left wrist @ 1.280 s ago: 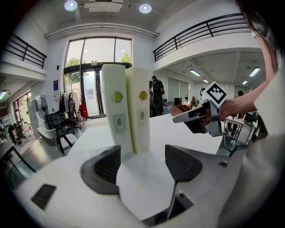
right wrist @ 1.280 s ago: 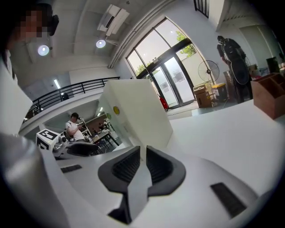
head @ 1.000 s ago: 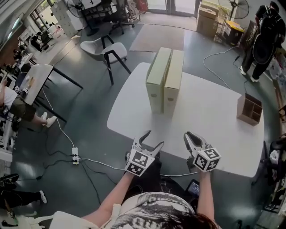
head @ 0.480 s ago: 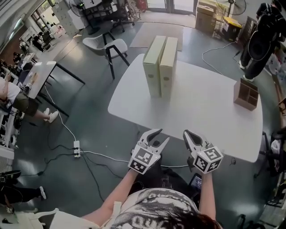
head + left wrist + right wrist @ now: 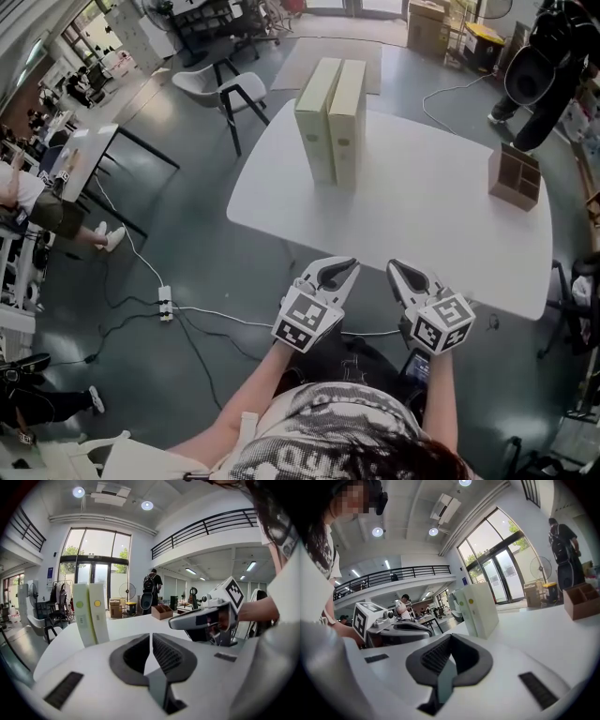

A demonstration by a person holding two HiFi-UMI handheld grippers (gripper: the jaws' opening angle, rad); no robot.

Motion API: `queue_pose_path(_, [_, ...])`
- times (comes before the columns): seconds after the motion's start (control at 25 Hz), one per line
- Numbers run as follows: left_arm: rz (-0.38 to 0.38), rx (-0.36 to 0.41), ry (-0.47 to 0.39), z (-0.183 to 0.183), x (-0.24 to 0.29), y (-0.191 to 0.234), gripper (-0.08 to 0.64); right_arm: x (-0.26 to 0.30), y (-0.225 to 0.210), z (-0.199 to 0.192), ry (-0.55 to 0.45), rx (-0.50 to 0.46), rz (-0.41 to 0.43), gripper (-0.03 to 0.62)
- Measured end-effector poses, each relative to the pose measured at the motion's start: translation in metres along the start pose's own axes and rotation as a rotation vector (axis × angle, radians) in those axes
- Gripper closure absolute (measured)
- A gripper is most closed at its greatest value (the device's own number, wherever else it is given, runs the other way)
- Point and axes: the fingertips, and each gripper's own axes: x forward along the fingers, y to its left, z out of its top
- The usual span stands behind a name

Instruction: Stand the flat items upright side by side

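Two pale green-yellow file boxes (image 5: 314,117) (image 5: 345,122) stand upright side by side, touching, at the far left of the white table (image 5: 441,216). In the left gripper view they are the left box (image 5: 84,613) and the right box (image 5: 98,611); the right gripper view has them together (image 5: 480,609). Both grippers hang off the table's near edge, well short of the boxes. My left gripper (image 5: 342,267) (image 5: 151,634) is closing, its tips together on nothing. My right gripper (image 5: 398,270) (image 5: 450,637) is also closing to shut, empty.
A brown wooden organizer (image 5: 515,178) sits at the table's far right edge. A white chair (image 5: 222,80) stands beyond the left corner. A power strip (image 5: 166,302) and cables lie on the floor at left. A person in black (image 5: 553,56) stands far right.
The left gripper's jaws went from wide open to shut. Both grippers drew back off the table's near edge, and the view tipped so the boxes sit higher in the picture.
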Motion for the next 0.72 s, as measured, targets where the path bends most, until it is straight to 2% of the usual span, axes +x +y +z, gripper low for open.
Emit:
queue_pose_path(0.36, [-0.031, 0.005, 0.008, 0.004, -0.001, -0.017, 0.545, -0.014, 0.003, 0.002, -0.003, -0.044, 0.004, 0.604])
queue_pose_path(0.72, [-0.047, 0.009, -0.002, 0.008, -0.003, -0.027, 0.545, -0.024, 0.000, 0.005, -0.011, -0.048, 0.003, 0.598])
